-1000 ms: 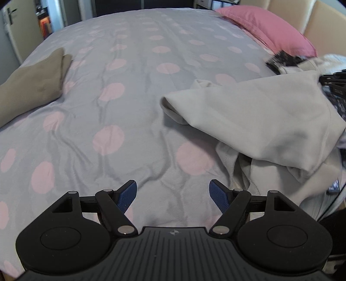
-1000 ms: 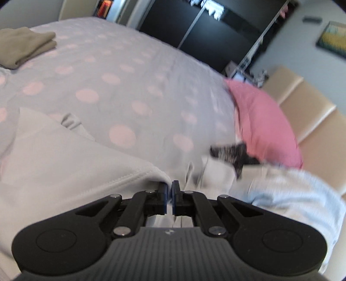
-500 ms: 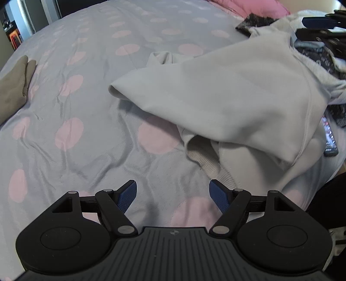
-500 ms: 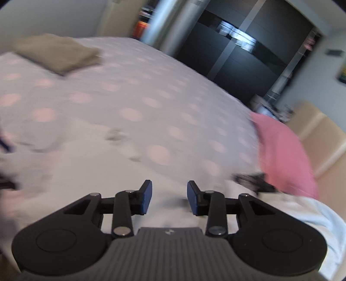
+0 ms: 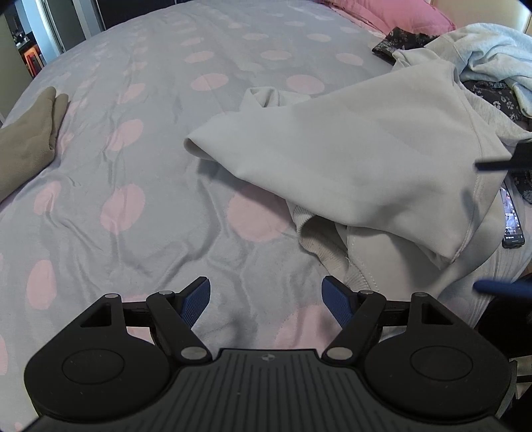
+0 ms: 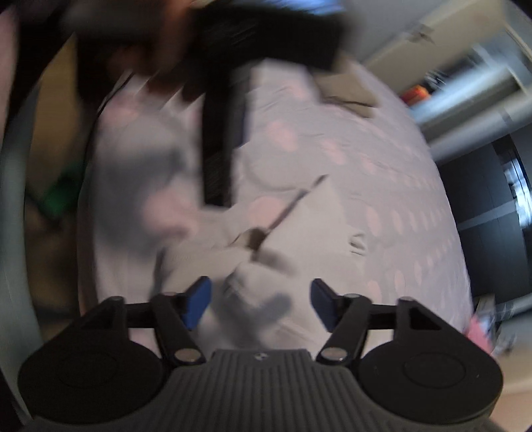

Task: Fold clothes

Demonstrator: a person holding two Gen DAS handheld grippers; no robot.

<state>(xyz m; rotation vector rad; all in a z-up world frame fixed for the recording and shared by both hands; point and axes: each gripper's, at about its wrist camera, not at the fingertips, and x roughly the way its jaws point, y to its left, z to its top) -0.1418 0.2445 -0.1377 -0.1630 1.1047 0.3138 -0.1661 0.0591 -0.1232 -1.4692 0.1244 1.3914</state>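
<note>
A pale grey sweatshirt lies crumpled on the right side of the dotted bed cover, one sleeve folded over its ribbed hem. My left gripper hovers open over the cover, just short of that hem, with nothing between its blue pads. In the blurred right wrist view my right gripper is open and empty above the sweatshirt. Its blurred fingers show at the right edge of the left wrist view.
A folded khaki garment sits at the bed's left edge. A heap with a light blue garment and dark floral cloth lies at the far right, near a pink pillow. A phone rests beside the sweatshirt.
My right gripper let go of the sweatshirt, opened wide and swung round fast toward the bed's near side. My left gripper stayed open and shifted closer to the sweatshirt's hem.
</note>
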